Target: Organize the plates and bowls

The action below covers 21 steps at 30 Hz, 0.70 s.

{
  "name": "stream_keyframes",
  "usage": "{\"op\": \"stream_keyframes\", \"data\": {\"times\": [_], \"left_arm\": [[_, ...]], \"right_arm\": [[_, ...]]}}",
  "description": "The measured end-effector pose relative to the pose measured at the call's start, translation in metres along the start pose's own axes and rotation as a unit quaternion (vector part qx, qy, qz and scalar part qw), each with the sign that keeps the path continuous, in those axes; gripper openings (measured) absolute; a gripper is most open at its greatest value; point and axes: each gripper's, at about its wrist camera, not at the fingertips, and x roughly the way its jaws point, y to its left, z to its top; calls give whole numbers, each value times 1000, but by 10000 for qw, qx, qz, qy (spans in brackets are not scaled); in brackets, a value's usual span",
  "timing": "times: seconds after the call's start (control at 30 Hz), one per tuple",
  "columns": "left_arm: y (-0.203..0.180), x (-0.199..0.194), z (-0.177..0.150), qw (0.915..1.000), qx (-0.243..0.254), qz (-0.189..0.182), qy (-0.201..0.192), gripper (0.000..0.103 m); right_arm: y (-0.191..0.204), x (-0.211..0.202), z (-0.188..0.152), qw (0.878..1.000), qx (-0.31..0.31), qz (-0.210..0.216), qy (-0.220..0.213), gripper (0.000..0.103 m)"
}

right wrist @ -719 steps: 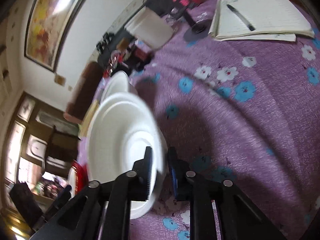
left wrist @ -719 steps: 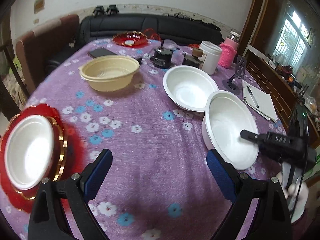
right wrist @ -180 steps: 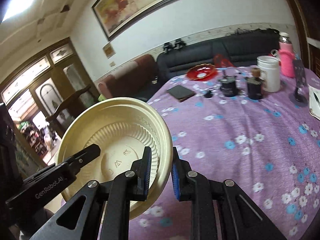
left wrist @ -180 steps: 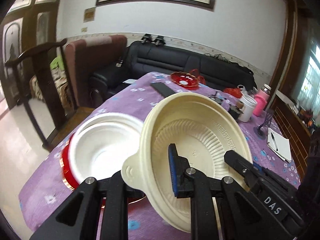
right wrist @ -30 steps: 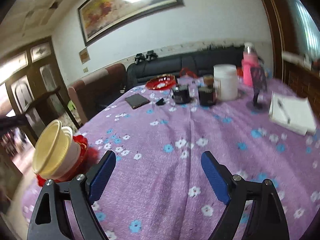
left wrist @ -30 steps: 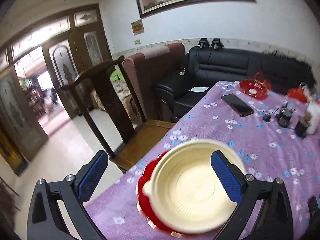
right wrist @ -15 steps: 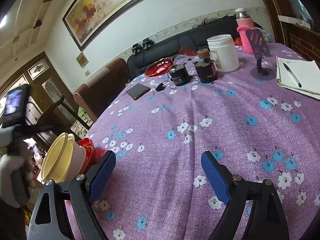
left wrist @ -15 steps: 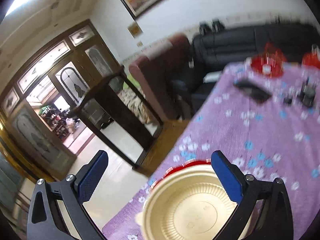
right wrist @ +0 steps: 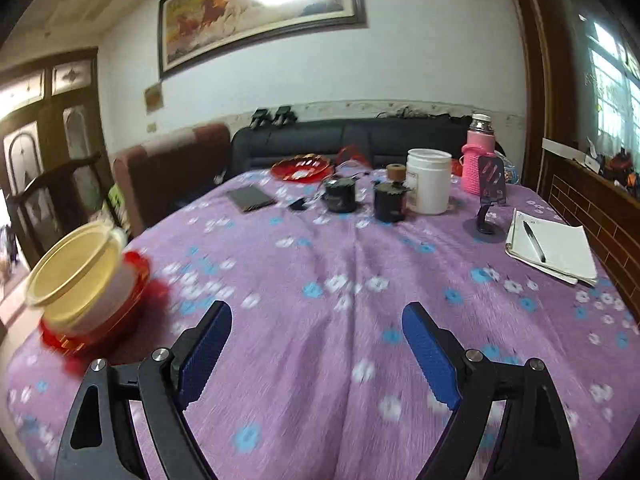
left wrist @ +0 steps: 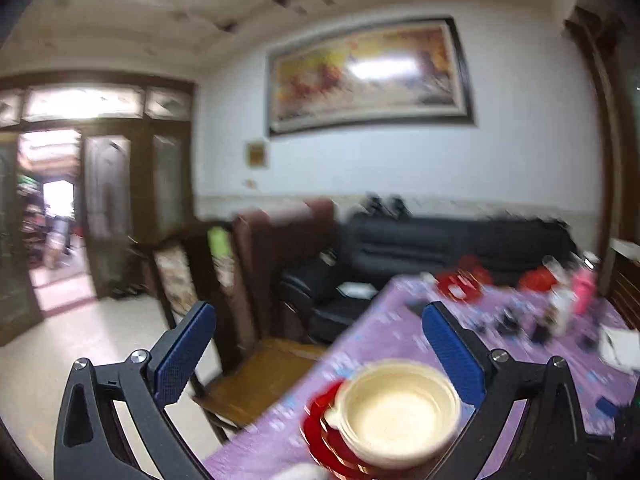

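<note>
Bowls: cream bowl nested on white bowl, stacked on red plate at the table's left edge.
Second plate: another red one at the far edge, near the sofa.
Left claw: jaws wide, holding nothing, above the stack.
Right claw: jaws wide, empty, over bare cloth.
Far side: white jar, pink flask, two dark pots.
Right edge: notebook with pen.

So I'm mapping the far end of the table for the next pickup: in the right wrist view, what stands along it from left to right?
Dark phone → red plate → black pot → dark jar with cork → white tub → pink flask → notebook with pen.
</note>
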Motion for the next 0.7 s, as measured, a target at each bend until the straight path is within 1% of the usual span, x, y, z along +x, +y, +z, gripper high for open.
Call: {"op": "stream_keyframes", "data": {"times": [0.07,0.1,0.13,0.2,0.27,0.37,0.4,0.47,0.53,0.6,0.7], "left_arm": [[5,15,-12,9992,-103,-308,243,103],[7,20,-17,9986,-171,-396,316,103],[9,29,-24,9975,-248,-479,459,103],[8,47,-32,9957,-264,-564,683,103],[4,61,-43,9941,-198,-516,935,103],[3,79,-55,9903,-80,-399,1326,103],[5,82,-58,9898,-83,-366,1376,103],[4,81,-66,9898,-47,-318,1385,103],[2,77,-74,9894,-19,-297,1418,103],[1,70,-81,9888,-52,-266,1470,103],[5,61,-88,9874,-144,-96,1570,103]], "right_arm": [[20,-28,-3,9996,-267,-135,-7,90],[30,-42,-6,9992,-316,-244,-72,91],[39,-54,-10,9990,-296,-319,-131,95],[55,-69,-18,9994,-146,-285,-141,97],[73,-74,-22,9997,-144,-203,-62,97],[99,-69,-22,9987,-494,-147,-38,97],[108,-62,-20,9977,-659,-116,48,97],[122,-45,-14,9958,-845,151,312,97],[127,-31,-11,9949,-802,307,531,97],[128,-20,-12,9946,-625,452,687,98],[132,-20,-16,9951,-543,565,600,98]]}}
